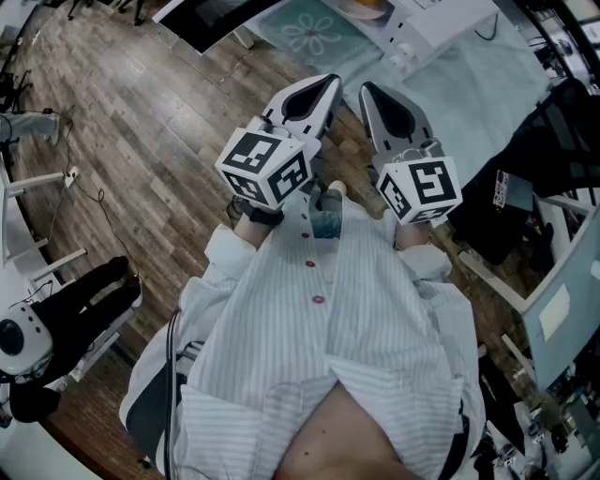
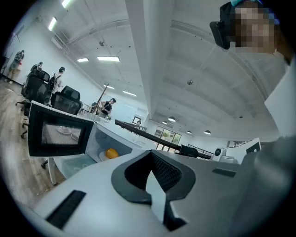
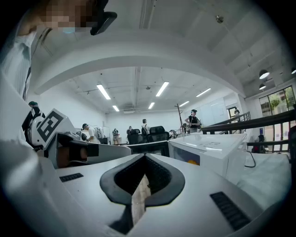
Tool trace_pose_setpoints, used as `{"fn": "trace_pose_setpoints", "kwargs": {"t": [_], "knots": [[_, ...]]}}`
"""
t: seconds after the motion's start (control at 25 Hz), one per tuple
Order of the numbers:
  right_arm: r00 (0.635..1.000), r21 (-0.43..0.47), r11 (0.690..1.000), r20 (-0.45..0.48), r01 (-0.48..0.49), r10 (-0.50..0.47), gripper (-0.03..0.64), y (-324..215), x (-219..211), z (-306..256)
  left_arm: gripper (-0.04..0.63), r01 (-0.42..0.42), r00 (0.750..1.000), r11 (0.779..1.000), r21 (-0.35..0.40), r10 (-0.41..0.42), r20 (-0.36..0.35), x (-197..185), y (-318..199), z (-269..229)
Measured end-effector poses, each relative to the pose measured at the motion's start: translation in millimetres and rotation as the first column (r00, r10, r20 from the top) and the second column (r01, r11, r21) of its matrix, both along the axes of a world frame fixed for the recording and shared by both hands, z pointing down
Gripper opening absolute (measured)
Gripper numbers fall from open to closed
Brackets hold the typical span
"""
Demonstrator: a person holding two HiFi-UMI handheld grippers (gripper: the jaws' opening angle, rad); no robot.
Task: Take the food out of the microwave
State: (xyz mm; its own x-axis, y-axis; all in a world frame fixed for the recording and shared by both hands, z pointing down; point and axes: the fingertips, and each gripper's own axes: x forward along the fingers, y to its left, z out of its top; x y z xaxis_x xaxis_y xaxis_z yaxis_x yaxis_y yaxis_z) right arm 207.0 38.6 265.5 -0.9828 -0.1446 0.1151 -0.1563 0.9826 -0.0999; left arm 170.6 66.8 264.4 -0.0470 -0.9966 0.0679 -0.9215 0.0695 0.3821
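Observation:
The white microwave (image 1: 433,21) stands on a table at the top of the head view, its dark door (image 1: 217,19) swung open to the left. Inside it an orange piece of food (image 2: 111,152) lies on a white plate (image 2: 102,156); the same food (image 1: 366,7) shows at the head view's top edge. My left gripper (image 1: 328,86) and right gripper (image 1: 367,91) are side by side in front of the person's chest, pointing at the microwave and well short of it. Both are shut with nothing between the jaws, as the left gripper (image 2: 155,179) and right gripper (image 3: 141,190) show in their own views.
A pale cloth (image 1: 469,89) covers the table (image 1: 427,70) under the microwave. Wood floor (image 1: 141,131) lies to the left. Dark gear (image 1: 525,178) sits at the right. Office chairs (image 2: 64,99) and several people stand in the background.

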Motion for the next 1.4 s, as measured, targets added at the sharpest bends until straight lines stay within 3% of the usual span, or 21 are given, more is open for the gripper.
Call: {"fn": "trace_pose_setpoints", "kwargs": {"t": [0.48, 0.8, 1.08, 1.4], "knots": [[0.999, -0.01, 1.0, 0.029, 0.012, -0.012, 0.032, 12, 24, -1, 0.008, 0.016, 1.0, 1.0, 0.011, -0.017, 0.016, 26, 16, 1], [0.999, -0.003, 1.0, 0.024, 0.031, -0.031, 0.032, 13, 8, -2, 0.008, 0.049, 0.999, 0.999, 0.019, -0.05, 0.007, 9, 23, 2], [1.0, -0.013, 1.0, 0.007, 0.019, -0.019, 0.032, 11, -44, 2, 0.008, 0.035, 0.999, 0.999, 0.027, -0.035, -0.003, -45, 18, 3], [0.998, -0.032, 0.998, 0.01, -0.058, 0.059, 0.032, -8, -147, 0, 0.008, -0.036, 0.999, 0.999, 0.012, 0.036, 0.01, -154, -2, 2]]}}
